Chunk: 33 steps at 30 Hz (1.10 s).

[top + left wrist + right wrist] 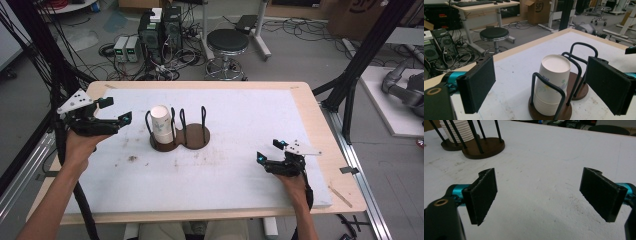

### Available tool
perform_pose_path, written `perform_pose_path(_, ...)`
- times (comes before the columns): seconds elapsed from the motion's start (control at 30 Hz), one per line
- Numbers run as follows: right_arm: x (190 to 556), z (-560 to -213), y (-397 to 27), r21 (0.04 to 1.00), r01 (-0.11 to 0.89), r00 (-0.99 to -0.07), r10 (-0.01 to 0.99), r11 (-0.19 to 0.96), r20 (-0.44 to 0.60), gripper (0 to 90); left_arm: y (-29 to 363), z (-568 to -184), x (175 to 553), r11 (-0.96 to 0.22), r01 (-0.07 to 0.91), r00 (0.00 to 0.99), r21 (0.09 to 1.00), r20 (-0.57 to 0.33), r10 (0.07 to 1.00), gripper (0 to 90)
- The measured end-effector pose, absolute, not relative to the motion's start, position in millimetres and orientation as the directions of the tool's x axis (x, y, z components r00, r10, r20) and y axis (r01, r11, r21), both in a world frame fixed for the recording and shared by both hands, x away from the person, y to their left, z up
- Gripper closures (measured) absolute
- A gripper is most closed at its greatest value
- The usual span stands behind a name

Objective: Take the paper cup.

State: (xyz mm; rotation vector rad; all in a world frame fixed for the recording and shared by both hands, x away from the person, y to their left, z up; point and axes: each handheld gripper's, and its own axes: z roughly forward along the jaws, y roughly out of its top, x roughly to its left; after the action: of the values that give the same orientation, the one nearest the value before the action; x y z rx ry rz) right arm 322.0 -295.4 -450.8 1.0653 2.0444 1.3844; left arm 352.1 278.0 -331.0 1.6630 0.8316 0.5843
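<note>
An upside-down stack of white paper cups (161,126) stands in the left bay of a brown two-base holder (196,138) with black wire loops, on the white board (240,115). My left gripper (119,111) hovers left of the cups, raised off the board, open and holding nothing. In the left gripper view the cup stack (552,82) sits ahead between the wide-apart pads (477,85), untouched. My right gripper (269,151) rests low at the right front of the board, open and empty. In the right gripper view the holder (485,148) and the cup stack (457,130) lie far off at the upper left.
The board lies on a wooden table (312,115). Behind it on the floor are a black stool (227,42), computer cases (160,30) and loose cables. Black frame posts (357,65) stand at both sides of the table.
</note>
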Motion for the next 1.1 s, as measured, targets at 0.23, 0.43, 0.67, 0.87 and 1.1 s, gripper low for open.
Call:
perform_pose_path(0.23,321.8,-450.8,-295.2,0.918,0.343,-0.602,0.797,0.201,0.051,14.9,271.4,-329.7,369.8,-0.144,0.252,0.681,0.957,-0.069,0.729,9.8)
perform_pose_path(0.43,321.7,-450.8,-295.4,0.919,0.339,-0.602,0.797,0.200,0.049,14.9,264.2,-325.0,397.0,-0.198,0.277,0.754,0.940,-0.085,0.651,9.8)
perform_pose_path(0.67,321.3,-450.8,-295.2,0.919,0.341,-0.602,0.797,0.200,0.050,14.9,249.1,-324.1,418.6,-0.281,0.283,0.810,0.917,-0.071,0.582,9.8)
perform_pose_path(0.87,321.4,-450.8,-295.2,0.918,0.341,-0.602,0.797,0.200,0.050,14.9,236.1,-328.6,429.8,-0.334,0.279,0.861,0.900,-0.080,0.501,9.9)
perform_pose_path(1.1,321.5,-450.9,-295.3,0.919,0.337,-0.602,0.797,0.203,0.045,14.9,225.1,-329.5,445.5,-0.418,0.285,0.896,0.863,-0.085,0.436,9.9)
